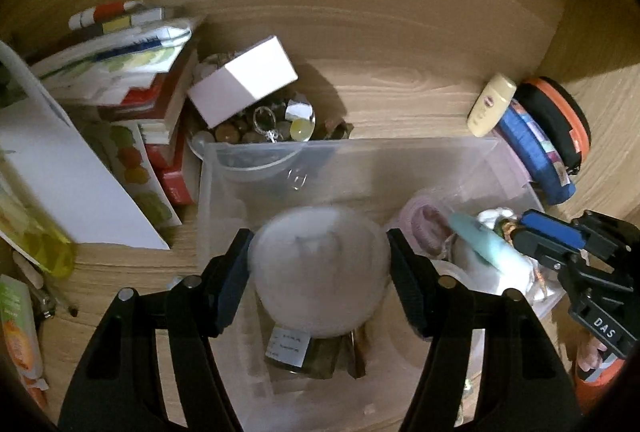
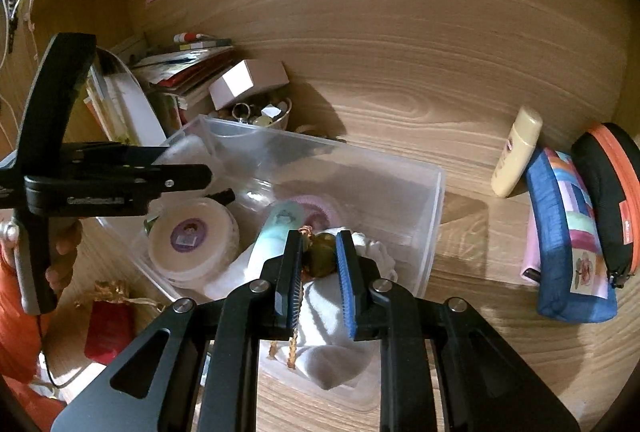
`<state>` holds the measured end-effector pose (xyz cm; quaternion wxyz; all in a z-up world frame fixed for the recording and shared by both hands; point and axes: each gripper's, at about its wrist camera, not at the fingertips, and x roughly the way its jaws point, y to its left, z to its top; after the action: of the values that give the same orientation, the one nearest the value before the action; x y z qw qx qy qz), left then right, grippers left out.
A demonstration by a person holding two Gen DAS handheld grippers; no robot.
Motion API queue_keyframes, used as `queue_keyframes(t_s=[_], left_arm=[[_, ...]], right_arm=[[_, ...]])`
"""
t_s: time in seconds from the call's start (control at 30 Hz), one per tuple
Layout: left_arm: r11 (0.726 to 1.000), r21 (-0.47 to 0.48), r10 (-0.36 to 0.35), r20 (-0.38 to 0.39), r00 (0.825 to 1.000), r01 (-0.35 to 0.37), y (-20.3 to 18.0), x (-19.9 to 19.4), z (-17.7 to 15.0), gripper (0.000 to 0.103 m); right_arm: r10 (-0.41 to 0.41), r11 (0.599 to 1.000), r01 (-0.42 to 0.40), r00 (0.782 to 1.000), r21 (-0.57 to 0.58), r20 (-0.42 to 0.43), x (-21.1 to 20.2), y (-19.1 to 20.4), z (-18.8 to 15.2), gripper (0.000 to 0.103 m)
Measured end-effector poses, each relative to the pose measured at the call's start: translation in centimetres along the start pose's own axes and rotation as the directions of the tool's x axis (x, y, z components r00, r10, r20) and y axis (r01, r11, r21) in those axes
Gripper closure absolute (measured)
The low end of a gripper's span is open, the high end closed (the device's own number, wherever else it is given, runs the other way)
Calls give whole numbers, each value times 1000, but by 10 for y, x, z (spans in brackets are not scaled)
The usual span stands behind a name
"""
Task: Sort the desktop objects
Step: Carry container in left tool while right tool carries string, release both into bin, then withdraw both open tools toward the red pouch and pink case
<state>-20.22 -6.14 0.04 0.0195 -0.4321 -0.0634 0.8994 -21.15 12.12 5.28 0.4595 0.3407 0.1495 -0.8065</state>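
A clear plastic bin (image 1: 352, 152) (image 2: 436, 192) stands on the wooden desk. My left gripper (image 1: 318, 234) is shut on a round white container (image 1: 320, 272), blurred here, and holds it over the bin's left part. In the right wrist view the container (image 2: 192, 240) shows a purple label beside the left gripper (image 2: 216, 184). My right gripper (image 2: 320, 236) is shut on a small gold ornament (image 2: 322, 260) with a braided gold cord (image 2: 294, 332), above white cloth (image 2: 340, 360) in the bin. A teal tube (image 2: 276, 228) and a pink item (image 2: 316, 212) also lie in the bin.
A cream bottle (image 2: 516, 152), a blue pouch (image 2: 568, 232) and a black-and-orange case (image 2: 608, 192) lean at the right. Books (image 1: 120, 80), a white box (image 1: 244, 84) and a bowl of trinkets (image 1: 260, 128) crowd the back left. A red pouch (image 2: 108, 328) lies near the front.
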Motion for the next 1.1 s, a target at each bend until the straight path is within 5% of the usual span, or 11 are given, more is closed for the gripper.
queue_keyframes(t_s=[0.23, 0.57, 0.83, 1.1], left_arm=[[1000, 1, -9, 10, 1000, 9, -2, -8, 0, 37], [1000, 20, 0, 73, 997, -1, 0, -47, -12, 31], [999, 24, 27, 110, 994, -30, 11, -80, -38, 14], [998, 39, 54, 34, 998, -55, 22, -82, -78, 13]], right_arm=[[16, 1000, -16, 1000, 11, -26, 3, 1, 1, 77], [-31, 1000, 32, 998, -1, 56, -28, 15, 5, 29], [7, 1000, -7, 997, 5, 74, -55, 28, 0, 19], [48, 999, -47, 998, -25, 42, -67, 55, -30, 19]])
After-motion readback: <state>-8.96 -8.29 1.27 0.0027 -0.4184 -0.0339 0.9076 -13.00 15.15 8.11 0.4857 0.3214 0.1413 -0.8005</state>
